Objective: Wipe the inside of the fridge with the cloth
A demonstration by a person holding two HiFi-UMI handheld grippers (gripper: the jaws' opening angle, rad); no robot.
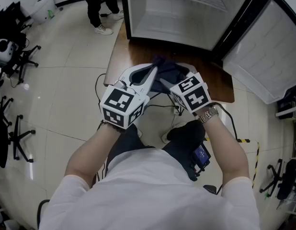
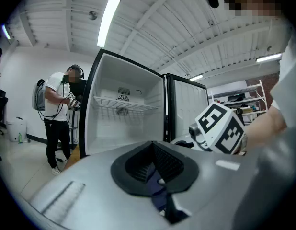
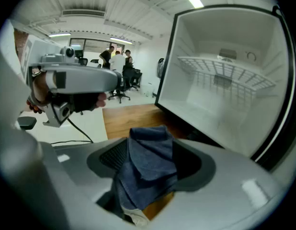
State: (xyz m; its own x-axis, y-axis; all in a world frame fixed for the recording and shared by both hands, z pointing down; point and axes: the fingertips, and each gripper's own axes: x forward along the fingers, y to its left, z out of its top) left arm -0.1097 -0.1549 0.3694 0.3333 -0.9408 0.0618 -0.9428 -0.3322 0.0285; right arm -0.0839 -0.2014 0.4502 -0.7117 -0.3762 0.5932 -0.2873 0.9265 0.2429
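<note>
cloth (image 3: 149, 150) hangs bunched between your two tools, in front of the open fridge (image 3: 220, 99). your left tool (image 2: 155, 170) is pinched tight on a fold of it. your right tool (image 3: 150, 166) stands wide apart, the cloth draped loosely between its jaws.

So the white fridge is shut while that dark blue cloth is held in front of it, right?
No, the white fridge stands open: the head view shows its door swung aside. The dark blue cloth is indeed held in front of it.
</note>
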